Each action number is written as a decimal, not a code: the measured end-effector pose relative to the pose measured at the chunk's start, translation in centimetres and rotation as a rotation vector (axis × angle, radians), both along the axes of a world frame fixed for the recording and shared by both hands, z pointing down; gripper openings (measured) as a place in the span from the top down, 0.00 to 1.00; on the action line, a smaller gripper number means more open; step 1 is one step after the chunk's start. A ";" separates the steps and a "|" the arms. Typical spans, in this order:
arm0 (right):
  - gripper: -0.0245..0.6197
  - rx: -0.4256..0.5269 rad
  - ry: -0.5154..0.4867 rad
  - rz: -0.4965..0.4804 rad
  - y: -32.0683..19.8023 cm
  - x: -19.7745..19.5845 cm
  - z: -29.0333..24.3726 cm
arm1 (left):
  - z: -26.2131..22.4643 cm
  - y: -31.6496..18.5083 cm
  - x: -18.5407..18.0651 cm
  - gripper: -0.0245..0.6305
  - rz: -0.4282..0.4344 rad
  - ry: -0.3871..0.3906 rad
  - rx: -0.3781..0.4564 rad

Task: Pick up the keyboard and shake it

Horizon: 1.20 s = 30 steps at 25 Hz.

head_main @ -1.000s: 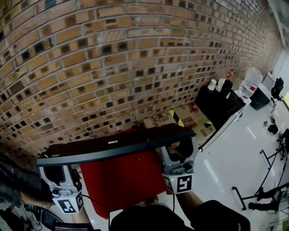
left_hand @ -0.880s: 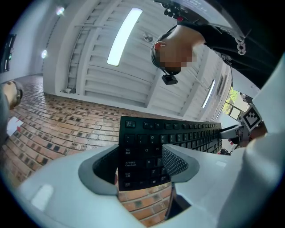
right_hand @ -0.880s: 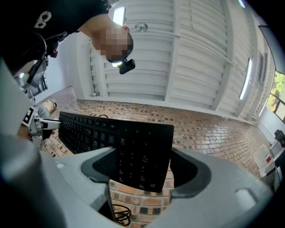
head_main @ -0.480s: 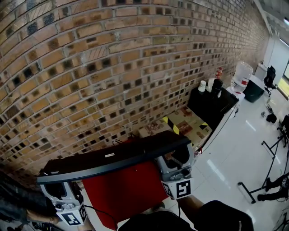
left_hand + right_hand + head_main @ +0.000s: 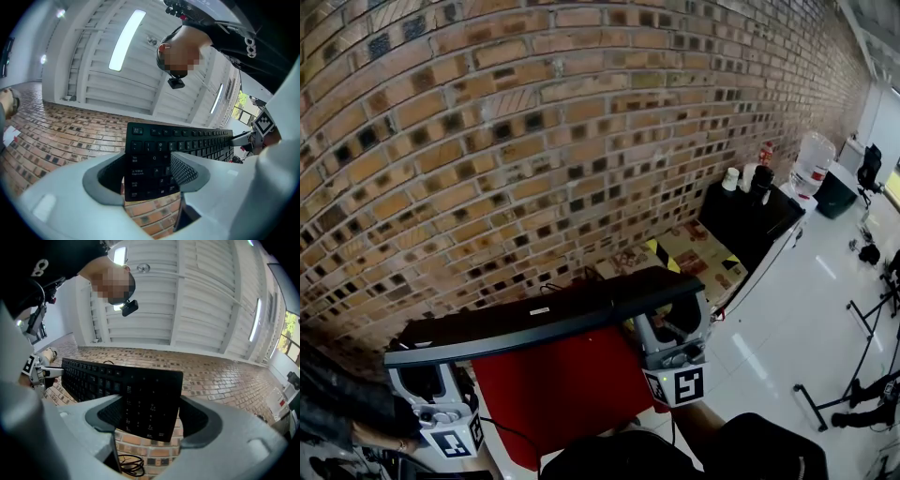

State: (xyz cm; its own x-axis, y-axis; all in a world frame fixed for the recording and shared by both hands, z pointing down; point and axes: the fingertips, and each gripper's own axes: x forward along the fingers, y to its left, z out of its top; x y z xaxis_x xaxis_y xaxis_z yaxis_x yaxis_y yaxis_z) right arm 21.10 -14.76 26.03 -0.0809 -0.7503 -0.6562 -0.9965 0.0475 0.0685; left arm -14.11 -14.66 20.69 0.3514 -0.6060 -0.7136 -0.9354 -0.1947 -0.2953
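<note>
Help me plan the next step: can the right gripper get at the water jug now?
Probably not. The right gripper is shut on the keyboard's end, the left gripper on the other, so it has no free jaws, and the jug stands far off past the black cabinet.

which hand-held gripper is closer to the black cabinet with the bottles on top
Right. The right hand-held gripper grips the keyboard's end on the black cabinet's side; the left hand-held gripper grips the opposite end, a whole keyboard length farther away.

Keyboard (image 5: 534,322) black; table (image 5: 562,389) red; wall (image 5: 534,141) brown-tan brick pattern; floor (image 5: 787,347) glossy white.
</note>
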 end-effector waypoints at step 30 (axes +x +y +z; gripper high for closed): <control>0.42 -0.273 0.122 -0.189 -6.5 -6.2 5.8 | 9.0 -0.6 -6.4 0.49 -0.183 0.146 -0.254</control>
